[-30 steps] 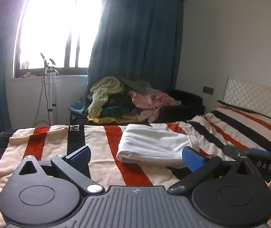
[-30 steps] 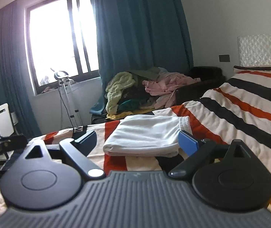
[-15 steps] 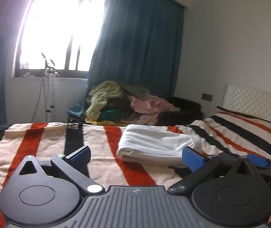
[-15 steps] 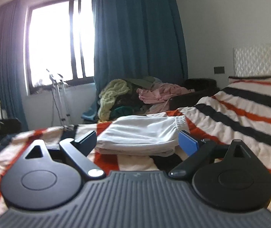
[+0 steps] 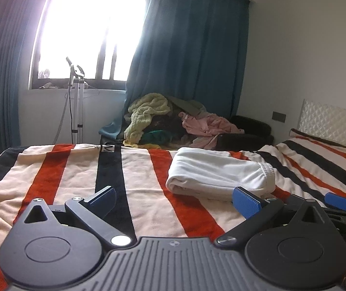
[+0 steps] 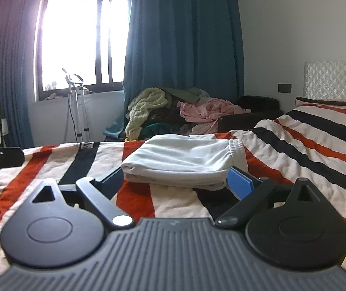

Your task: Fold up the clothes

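The striped bed (image 5: 76, 177) lay bare and flat across its left half, giving open passage from the near edge to the far edge. The folded white garment (image 5: 216, 174) was the only bump on that stretch, lying right of centre with bare blanket on every side. In the right wrist view it sat just ahead of the right tongs (image 6: 175, 181), whose fingers stood wide apart. The left tongs (image 5: 173, 200), equally spread, had clear blanket ahead. Beyond the far edge, a heap of clothes (image 6: 173, 109) and a metal stand (image 5: 77, 101) blocked the way, and a headboard (image 6: 335, 82) closed the right end.
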Demonstrator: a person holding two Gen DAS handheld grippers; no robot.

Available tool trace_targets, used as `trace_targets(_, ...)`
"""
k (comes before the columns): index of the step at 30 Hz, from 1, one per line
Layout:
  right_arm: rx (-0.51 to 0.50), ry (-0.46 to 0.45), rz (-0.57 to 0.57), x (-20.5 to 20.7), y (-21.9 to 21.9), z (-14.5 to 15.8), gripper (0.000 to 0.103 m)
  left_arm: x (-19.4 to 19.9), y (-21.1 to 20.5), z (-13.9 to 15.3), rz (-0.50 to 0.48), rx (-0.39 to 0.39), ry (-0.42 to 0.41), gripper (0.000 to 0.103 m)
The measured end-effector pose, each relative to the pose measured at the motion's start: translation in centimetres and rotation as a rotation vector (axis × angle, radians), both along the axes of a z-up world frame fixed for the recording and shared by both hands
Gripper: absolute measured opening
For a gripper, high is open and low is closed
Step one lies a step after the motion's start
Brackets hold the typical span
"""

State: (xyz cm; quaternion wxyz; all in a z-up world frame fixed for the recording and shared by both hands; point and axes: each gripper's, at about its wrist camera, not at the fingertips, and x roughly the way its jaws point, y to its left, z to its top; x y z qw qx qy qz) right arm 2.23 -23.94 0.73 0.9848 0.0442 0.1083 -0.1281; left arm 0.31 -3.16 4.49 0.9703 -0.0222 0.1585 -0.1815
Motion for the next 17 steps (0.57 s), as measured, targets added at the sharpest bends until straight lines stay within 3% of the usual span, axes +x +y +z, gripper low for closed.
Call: trace_targets(17, 0.016, 0.022, -0.025, 0.01, -0.1, -0.25, 0.094, -0.37, -0.27, -0.26, 0.001, 0.018, -0.005, 0.103)
